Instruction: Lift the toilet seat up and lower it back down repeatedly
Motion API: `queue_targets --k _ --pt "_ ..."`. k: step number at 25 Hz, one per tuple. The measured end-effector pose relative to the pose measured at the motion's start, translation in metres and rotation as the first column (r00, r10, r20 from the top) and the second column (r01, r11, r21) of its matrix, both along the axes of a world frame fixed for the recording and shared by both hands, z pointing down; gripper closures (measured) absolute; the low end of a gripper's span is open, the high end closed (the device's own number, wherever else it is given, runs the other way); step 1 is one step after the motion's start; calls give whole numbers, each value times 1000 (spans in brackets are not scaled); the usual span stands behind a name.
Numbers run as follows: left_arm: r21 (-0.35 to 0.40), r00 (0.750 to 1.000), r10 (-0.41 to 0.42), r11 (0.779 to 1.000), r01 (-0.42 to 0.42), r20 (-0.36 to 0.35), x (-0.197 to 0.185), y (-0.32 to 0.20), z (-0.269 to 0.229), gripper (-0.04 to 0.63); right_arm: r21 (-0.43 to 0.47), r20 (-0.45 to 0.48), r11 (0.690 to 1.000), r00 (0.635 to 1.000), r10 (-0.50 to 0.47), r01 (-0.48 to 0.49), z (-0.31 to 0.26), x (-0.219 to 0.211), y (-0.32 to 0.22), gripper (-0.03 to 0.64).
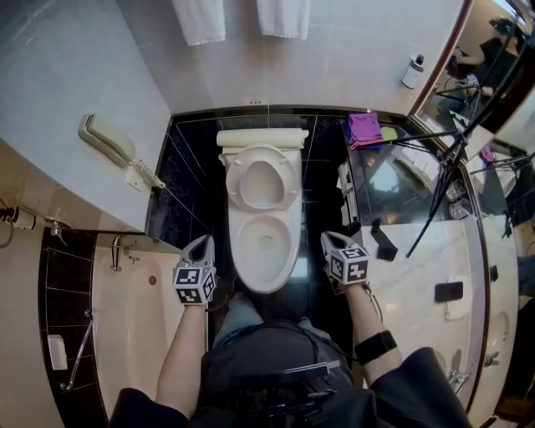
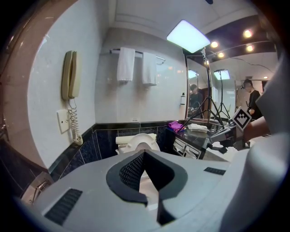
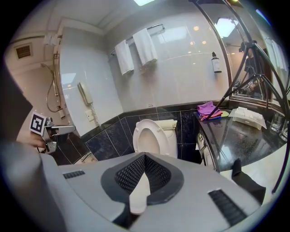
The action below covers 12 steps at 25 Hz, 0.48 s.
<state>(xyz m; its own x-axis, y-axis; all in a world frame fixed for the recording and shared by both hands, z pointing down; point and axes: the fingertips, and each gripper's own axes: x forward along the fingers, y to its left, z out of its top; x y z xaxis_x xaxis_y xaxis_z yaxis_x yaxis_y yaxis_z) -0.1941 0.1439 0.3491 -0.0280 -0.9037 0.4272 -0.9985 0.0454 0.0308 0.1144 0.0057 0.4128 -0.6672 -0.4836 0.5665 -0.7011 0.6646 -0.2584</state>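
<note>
1. Head view: toilet (image 1: 263, 251) sits centre on dark tiles, bowl open. Toilet seat (image 1: 262, 177) is up, leaning back on the tank.
2. Bathtub (image 1: 125, 334) at left, glossy counter (image 1: 418, 259) at right.
3. Left gripper (image 1: 201, 244): forearm straight fwd, just left of the bowl front, not touching it, tilted a bit down. Jaws closed tip to tip, nothing between.
4. Right gripper (image 1: 333, 240): same pose at the bowl's right, clear of the rim. Jaws also pressed together, empty.
5. Marker cube (image 1: 194, 284) on each gripper carries b/w square patterns.
6. Towels (image 1: 201, 17) hang on the back wall. Wall phone (image 1: 104, 138) at left, purple cloth (image 1: 364, 129) on the counter's far end.
7. Bottle (image 1: 413, 71) by the mirror: label too small to read.
</note>
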Motion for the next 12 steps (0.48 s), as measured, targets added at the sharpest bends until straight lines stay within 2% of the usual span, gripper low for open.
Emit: queue_targets --k 5,12 --pt "-23 1000 5 1000 -5 -5 6 13 7 595 -9 2 1000 1000 2 -2 3 7 9 601" --pt "-7 1000 -5 1000 5 -13 7 15 7 595 -17 4 1000 1000 4 -4 9 7 14 601"
